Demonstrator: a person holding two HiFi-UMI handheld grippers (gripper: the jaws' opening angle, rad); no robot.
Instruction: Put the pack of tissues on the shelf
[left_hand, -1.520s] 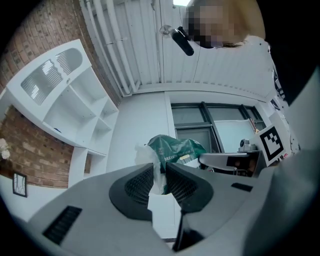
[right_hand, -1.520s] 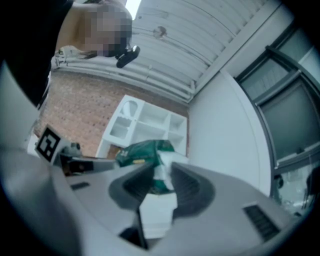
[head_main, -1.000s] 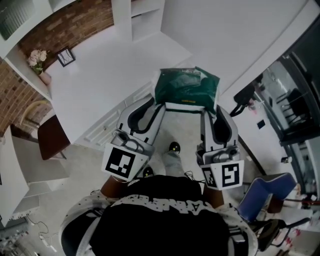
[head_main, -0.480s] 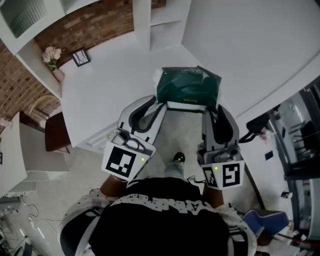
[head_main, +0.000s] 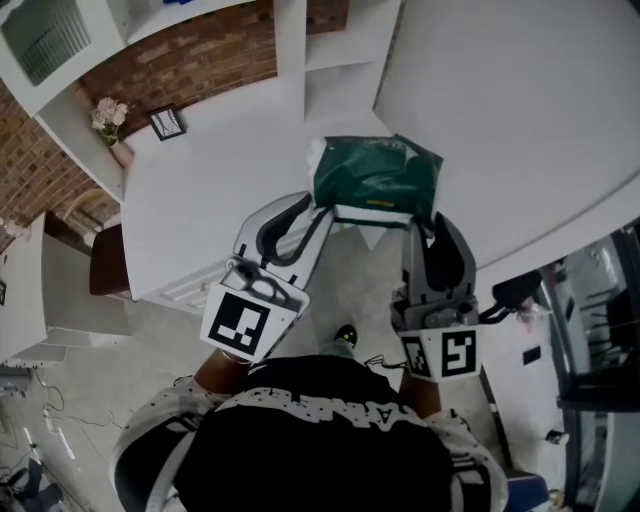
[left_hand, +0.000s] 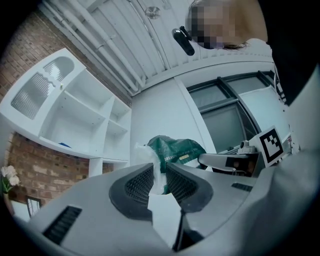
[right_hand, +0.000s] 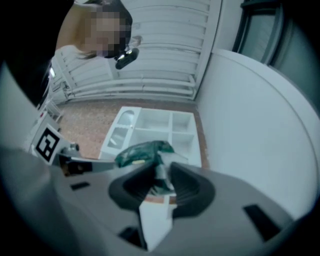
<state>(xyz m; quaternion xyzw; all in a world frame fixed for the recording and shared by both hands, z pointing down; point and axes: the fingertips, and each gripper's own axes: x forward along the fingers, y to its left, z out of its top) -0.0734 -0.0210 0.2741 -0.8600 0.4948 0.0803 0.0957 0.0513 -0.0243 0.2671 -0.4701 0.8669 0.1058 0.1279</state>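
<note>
- Two grippers are carrying: the left gripper (head_main: 316, 214) is pinching the left edge of the pack of tissues (head_main: 375, 178).
- That pack is hanging crosswise above the desk (head_main: 200, 180), with the shelf (head_main: 338, 48) lying ahead.
- Clamping its right end is the right gripper (head_main: 422, 224).

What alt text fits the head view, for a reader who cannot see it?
The left hand-held gripper and the right hand-held gripper each clamp one end of a green pack of tissues, held before a white shelf unit against a brick wall.
</note>
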